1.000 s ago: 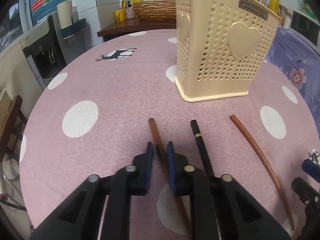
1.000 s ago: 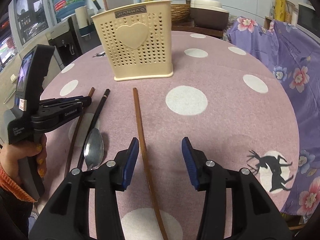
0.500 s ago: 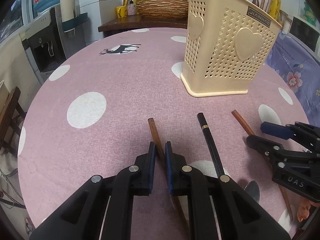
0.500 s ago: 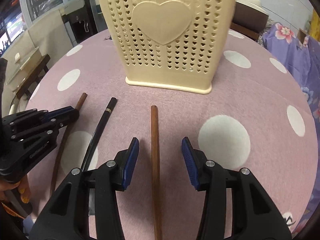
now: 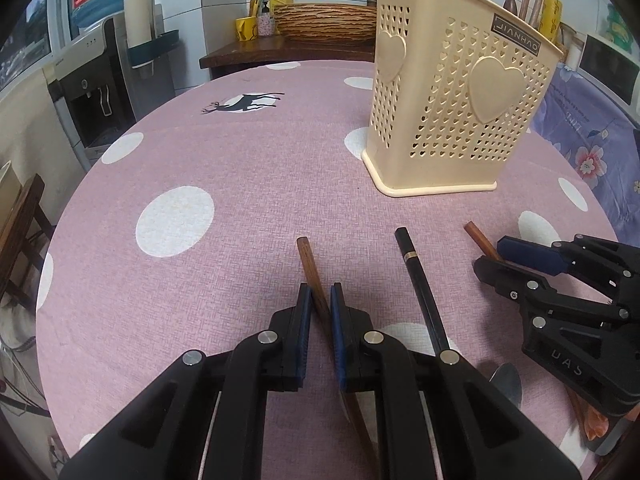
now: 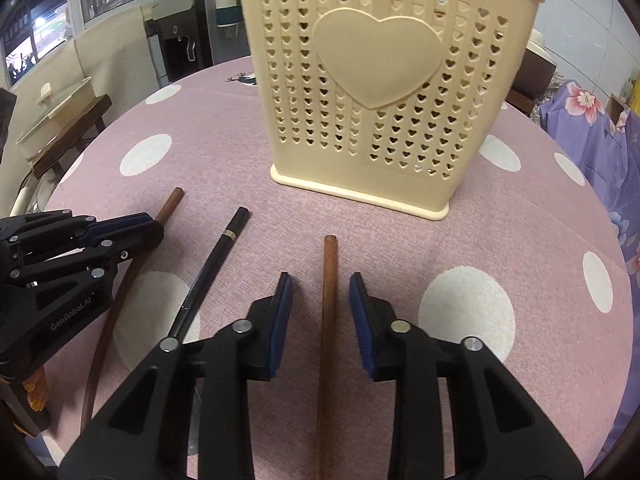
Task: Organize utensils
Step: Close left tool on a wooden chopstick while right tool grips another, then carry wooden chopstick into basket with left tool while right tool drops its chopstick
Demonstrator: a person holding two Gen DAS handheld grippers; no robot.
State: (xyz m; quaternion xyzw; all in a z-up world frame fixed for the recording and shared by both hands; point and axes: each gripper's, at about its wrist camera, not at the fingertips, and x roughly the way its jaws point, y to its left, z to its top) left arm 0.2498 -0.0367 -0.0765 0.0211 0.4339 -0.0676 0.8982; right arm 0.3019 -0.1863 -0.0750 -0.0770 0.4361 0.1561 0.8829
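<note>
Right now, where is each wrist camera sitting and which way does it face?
Left wrist: rides the left hand-held gripper, angled down at the pink tablecloth; its pads are shut on a brown chopstick, with the right hand-held gripper at the right edge.
Right wrist: rides the right hand-held gripper, angled down toward the utensil basket; its jaws are closing around a second brown chopstick, pads not touching; a hand shows at the left.
Shared: the basket, and the black chopstick.
</note>
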